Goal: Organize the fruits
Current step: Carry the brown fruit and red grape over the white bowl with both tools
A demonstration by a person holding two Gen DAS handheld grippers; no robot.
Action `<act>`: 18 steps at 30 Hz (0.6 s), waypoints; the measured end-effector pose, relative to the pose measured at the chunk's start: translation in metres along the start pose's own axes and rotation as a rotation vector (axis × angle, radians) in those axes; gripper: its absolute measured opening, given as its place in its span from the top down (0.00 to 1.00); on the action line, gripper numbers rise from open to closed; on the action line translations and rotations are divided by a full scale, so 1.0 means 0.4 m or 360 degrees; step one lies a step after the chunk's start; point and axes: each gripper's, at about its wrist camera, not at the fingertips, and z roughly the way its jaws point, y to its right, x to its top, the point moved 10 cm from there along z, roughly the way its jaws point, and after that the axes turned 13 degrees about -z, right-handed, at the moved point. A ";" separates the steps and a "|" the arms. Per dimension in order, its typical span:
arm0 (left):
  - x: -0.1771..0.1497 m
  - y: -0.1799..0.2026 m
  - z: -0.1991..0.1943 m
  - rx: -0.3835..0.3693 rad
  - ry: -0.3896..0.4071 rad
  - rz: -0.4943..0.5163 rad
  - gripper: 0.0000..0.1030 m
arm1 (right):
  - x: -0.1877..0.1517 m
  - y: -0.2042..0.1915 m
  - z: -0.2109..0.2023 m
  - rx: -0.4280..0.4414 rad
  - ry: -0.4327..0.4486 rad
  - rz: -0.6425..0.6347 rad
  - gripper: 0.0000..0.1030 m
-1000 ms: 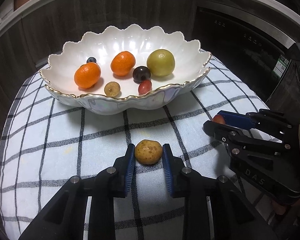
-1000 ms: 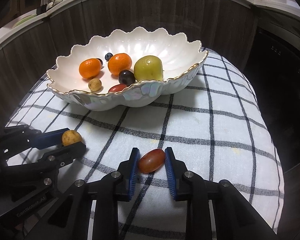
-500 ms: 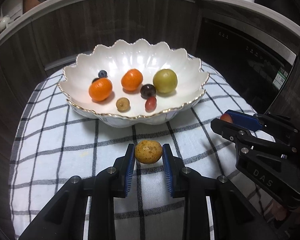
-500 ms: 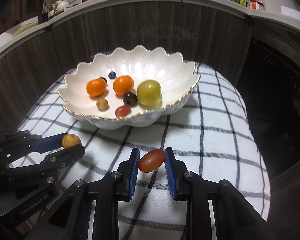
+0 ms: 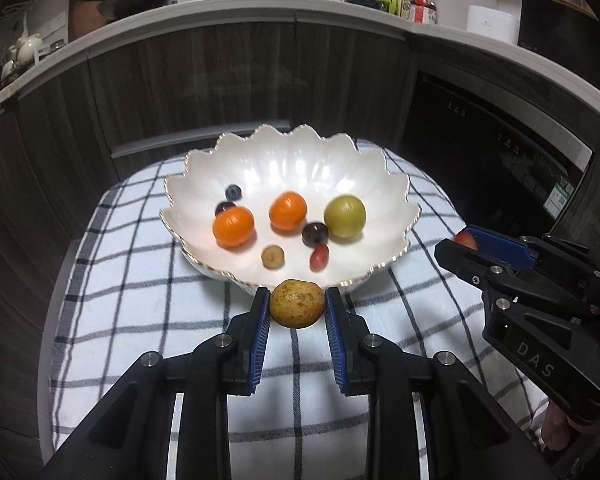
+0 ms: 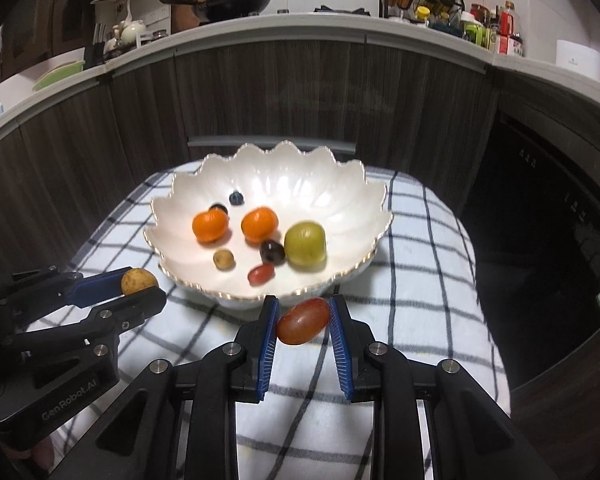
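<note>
Item: left gripper (image 5: 297,307), pads clamped on a speckled tan round fruit (image 5: 297,304); right gripper (image 6: 304,320), pads clamped on a red oval grape (image 6: 302,320). Both were held clear of the checked cloth (image 6: 420,280), probably bound for the scalloped white bowl (image 6: 332,188).

fruits (image 5: 233,232) in bowl (image 5: 396,184), bowl on cloth (image 5: 140,320)

Two wrist fisheyes, side by side, angled down along their tongs, both near the scalloped bowl (image 5: 396,196) on checked cloth (image 6: 416,280)
</note>
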 end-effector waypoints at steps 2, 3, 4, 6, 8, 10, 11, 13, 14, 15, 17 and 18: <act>0.020 -0.003 -0.007 0.0005 0.0021 -0.0008 0.73 | 0.022 0.003 -0.007 -0.0005 0.0020 0.0000 0.74; 0.027 -0.003 -0.009 0.0007 0.0027 -0.0012 0.73 | 0.035 0.004 -0.010 -0.0007 0.0033 -0.0001 0.74; 0.037 -0.005 -0.009 0.0011 0.0033 -0.0019 0.73 | 0.043 0.005 -0.012 -0.0009 0.0041 -0.0002 0.74; 0.054 -0.009 -0.010 0.0019 0.0043 -0.0031 0.73 | 0.062 0.008 -0.015 -0.0012 0.0056 0.0000 0.73; 0.074 -0.015 -0.010 0.0028 0.0058 -0.0045 0.73 | 0.080 0.012 -0.015 -0.0013 0.0066 0.0007 0.74; 0.088 -0.021 -0.005 0.0034 0.0059 -0.0060 0.73 | 0.092 0.017 -0.011 -0.0016 0.0070 0.0014 0.74; 0.096 -0.025 -0.003 0.0039 0.0061 -0.0070 0.73 | 0.098 0.020 -0.008 -0.0019 0.0068 0.0019 0.74; 0.107 -0.030 0.002 0.0048 0.0062 -0.0085 0.73 | 0.110 0.027 0.000 -0.0027 0.0066 0.0028 0.73; 0.116 -0.032 0.008 0.0052 0.0064 -0.0093 0.73 | 0.114 0.031 0.004 -0.0032 0.0065 0.0031 0.73; 0.122 -0.035 0.010 0.0056 0.0067 -0.0097 0.73 | 0.120 0.035 0.007 -0.0037 0.0066 0.0032 0.73; 0.140 -0.039 0.018 0.0065 0.0077 -0.0107 0.73 | 0.134 0.046 0.018 -0.0050 0.0068 0.0039 0.73; 0.148 -0.041 0.021 0.0068 0.0080 -0.0112 0.73 | 0.143 0.052 0.025 -0.0054 0.0068 0.0045 0.74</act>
